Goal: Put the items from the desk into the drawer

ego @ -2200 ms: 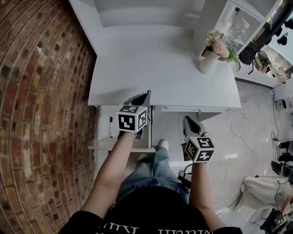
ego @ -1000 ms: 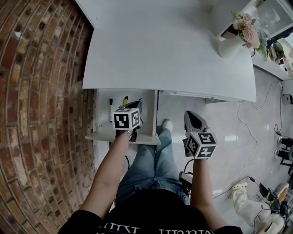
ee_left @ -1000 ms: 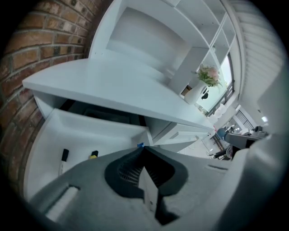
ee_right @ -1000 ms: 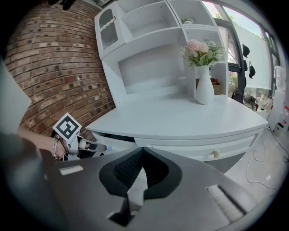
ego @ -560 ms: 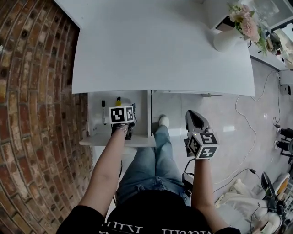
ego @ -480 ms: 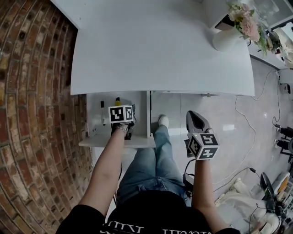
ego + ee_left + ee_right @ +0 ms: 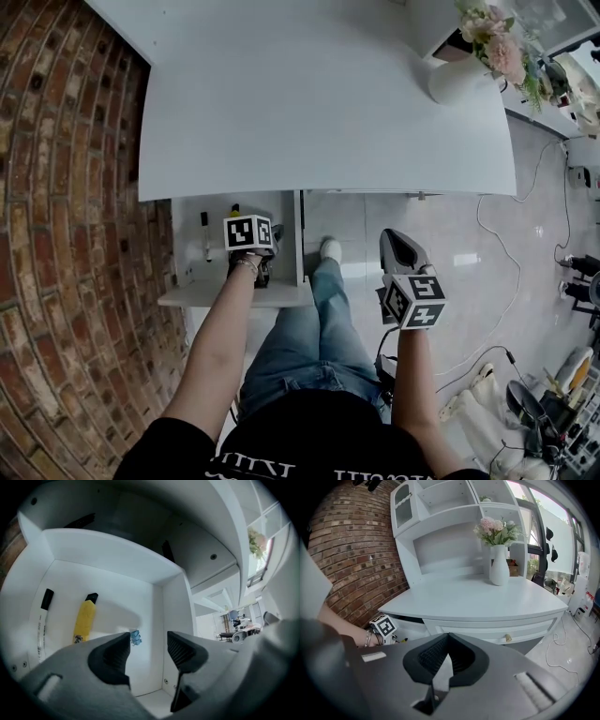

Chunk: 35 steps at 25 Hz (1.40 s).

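Mia: Where is the left gripper (image 7: 149,645)?

Ben: It is down in the open drawer (image 7: 174,606), under the front edge of the white desk (image 7: 328,112). It points down at the drawer floor.

Mia: Is it holding something?

Ben: No. Its jaws have just been opening, and now there is a clear gap between them. The pads press on nothing. A little blue thing (image 7: 135,637) lies on the drawer floor, just by the tip of the left jaw (it is too small for me to say what it is).

Mia: What else is in the drawer?

Ben: A yellow box cutter (image 7: 84,619) and a marker (image 7: 43,620) with a black cap. They lie side by side near the left wall, not touching.

Mia: And the right gripper (image 7: 448,639)?

Ben: Its jaws are closed tight together, with nothing in them. It hangs over the floor (image 7: 450,262), beside the person's leg (image 7: 328,319), apart from the drawer.

Mia: What is on the desk?

Ben: A white vase (image 7: 457,77) of pink flowers, at the far right corner.
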### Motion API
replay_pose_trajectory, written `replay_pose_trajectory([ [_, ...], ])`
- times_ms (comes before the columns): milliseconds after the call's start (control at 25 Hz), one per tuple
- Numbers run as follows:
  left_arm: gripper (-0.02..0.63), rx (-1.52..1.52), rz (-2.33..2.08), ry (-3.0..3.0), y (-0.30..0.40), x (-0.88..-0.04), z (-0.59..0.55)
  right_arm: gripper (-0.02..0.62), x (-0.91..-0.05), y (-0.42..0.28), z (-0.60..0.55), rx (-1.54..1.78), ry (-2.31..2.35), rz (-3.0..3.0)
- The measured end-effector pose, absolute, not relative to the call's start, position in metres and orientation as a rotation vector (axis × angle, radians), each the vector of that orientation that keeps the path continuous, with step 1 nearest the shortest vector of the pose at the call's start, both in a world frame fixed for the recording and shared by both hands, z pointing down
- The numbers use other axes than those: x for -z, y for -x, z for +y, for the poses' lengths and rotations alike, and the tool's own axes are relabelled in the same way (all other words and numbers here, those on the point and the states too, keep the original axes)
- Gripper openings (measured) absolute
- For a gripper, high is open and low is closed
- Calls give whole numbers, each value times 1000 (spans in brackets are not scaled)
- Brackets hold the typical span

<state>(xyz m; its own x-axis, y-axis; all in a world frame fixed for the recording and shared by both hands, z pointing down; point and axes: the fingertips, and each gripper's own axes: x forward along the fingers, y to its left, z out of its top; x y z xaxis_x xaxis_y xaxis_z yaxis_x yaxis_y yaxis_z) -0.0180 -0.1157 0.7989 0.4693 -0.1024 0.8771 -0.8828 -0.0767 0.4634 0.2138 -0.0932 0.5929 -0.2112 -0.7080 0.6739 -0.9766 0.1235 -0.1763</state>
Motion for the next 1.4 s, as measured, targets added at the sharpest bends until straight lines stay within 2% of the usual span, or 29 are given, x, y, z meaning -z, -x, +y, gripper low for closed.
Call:
replay_pose_trajectory([
  [120,286,-808,-910,-1540,21,-790,-119,6,-584,-205,-98,-823,-1619,-2011],
  [720,290,-661,-988,-1733,41,-691,-136,6,-518,-170,-88,-698,-1643,-2126],
  [1400,290,-508,-1267,-2155,121,-547,-147,6,-427,-135,-86,-434,-1728,-2253],
])
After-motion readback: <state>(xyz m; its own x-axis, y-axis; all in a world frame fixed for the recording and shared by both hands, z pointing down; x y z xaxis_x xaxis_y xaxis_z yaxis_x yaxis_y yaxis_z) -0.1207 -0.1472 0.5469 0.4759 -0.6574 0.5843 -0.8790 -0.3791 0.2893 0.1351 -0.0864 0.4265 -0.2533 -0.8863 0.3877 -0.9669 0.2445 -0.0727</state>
